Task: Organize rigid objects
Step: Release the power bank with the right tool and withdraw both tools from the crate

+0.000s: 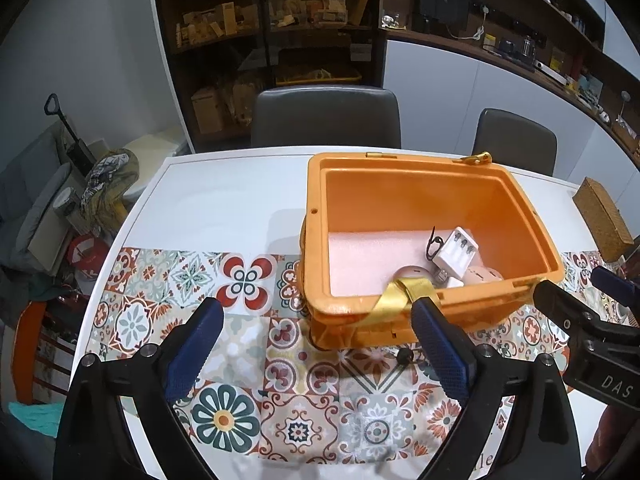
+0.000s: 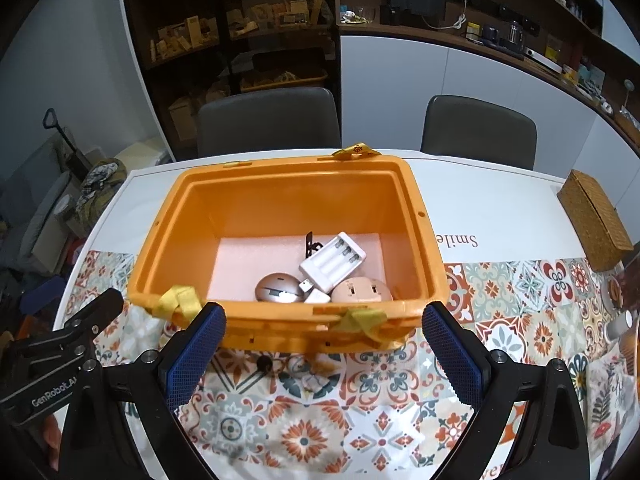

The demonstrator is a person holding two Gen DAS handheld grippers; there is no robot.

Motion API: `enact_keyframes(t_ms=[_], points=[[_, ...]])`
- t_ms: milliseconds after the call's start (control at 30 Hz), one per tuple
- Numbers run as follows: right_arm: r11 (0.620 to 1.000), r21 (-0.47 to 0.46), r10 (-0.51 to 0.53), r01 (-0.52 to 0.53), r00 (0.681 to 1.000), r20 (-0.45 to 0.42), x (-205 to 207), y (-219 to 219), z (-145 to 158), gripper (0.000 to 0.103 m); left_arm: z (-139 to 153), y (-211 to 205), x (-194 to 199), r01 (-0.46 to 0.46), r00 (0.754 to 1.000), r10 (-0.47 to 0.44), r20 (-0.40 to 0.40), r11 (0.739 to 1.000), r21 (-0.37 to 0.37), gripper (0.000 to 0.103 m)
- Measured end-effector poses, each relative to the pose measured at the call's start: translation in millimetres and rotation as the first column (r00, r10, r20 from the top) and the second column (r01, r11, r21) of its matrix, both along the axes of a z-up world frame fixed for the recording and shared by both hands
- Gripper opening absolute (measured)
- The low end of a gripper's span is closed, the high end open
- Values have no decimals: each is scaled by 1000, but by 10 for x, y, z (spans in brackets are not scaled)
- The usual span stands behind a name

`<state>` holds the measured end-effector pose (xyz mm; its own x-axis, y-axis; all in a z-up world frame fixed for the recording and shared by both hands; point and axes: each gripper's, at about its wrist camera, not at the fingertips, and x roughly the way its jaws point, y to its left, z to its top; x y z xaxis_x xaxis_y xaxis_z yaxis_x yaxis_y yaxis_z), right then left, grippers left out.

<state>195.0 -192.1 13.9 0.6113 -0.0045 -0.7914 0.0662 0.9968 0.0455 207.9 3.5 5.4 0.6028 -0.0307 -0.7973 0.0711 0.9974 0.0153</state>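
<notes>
Right wrist view: orange box point(image 2: 280, 208) on patterned cloth point(image 2: 360, 408), holding battery charger point(image 2: 332, 260), mouse point(image 2: 278, 289) & round adapter point(image 2: 362, 290). Right gripper point(image 2: 324, 340) spread wide, empty. Left gripper point(image 1: 318, 332) likewise, nothing btw pads.

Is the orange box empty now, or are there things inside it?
Not empty. The orange box holds a white battery charger, a silver mouse and other small items.

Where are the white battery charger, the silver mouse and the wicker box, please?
white battery charger point(image 2: 333, 263), right wrist view, middle of its slotted face.
silver mouse point(image 2: 278, 288), right wrist view, top of its shell.
wicker box point(image 2: 596, 220), right wrist view, its lid.
</notes>
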Motion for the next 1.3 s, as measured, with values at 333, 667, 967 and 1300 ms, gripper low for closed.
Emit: enact_keyframes(t_ms=[333,667,967,1300], points=[[999,5,35,-35,999,23,-211,28,-84,99,-142,31,-175,-21,999,21,-31,1000,-11,96],[996,-30,87,-87,996,25,-368,111,-263,99,-436,53,-302,-56,994,55,-91,998,-6,96],[990,-23,137,-136,991,6,-425,148,-566,99,-826,29,-366,-78,980,79,-185,997,11,96],[988,17,151,-150,988,-25,-357,95,-995,93,-1140,-13,-349,-114,962,116,-246,993,23,96]])
